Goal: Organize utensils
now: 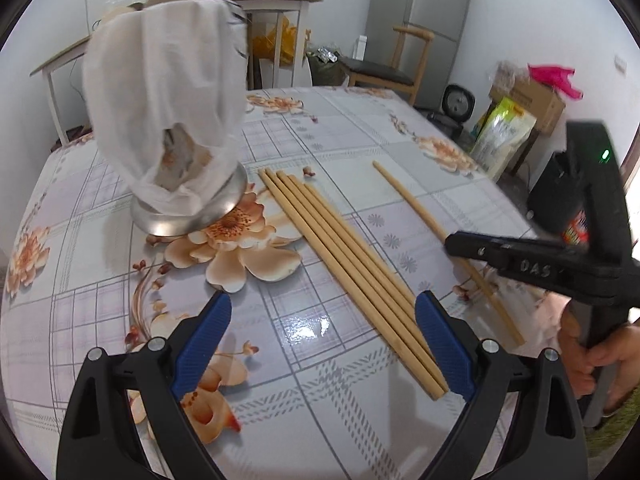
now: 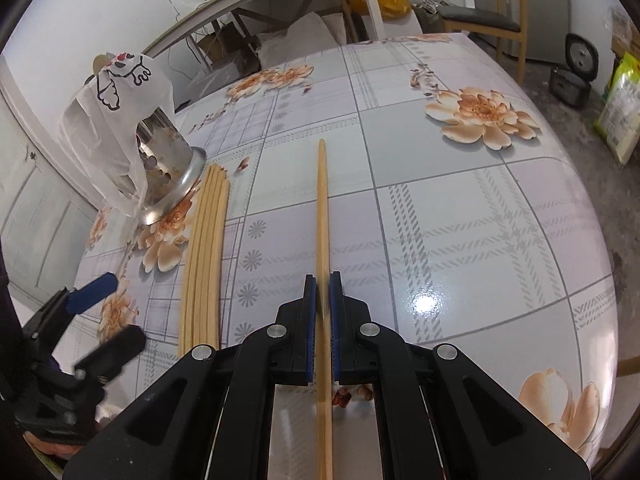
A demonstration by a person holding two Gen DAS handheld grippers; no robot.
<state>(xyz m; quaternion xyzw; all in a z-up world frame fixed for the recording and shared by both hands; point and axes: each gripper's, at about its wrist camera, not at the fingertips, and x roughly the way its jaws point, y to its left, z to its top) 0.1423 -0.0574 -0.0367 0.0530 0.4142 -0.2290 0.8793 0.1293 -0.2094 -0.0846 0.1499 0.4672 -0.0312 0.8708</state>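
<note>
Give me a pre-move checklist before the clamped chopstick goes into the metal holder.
1. Right gripper shut on the single wooden chopstick: ok.
2. Left gripper open, holding nothing: ok.
3. Bundle of wooden chopsticks lying apart from the held one: ok.
4. Perforated metal utensil holder upright on the floral table: ok.
5. Holder mouth free: not ok, white cloth drapes over it.
6. Chopstick tip off the table: cannot tell.
</note>
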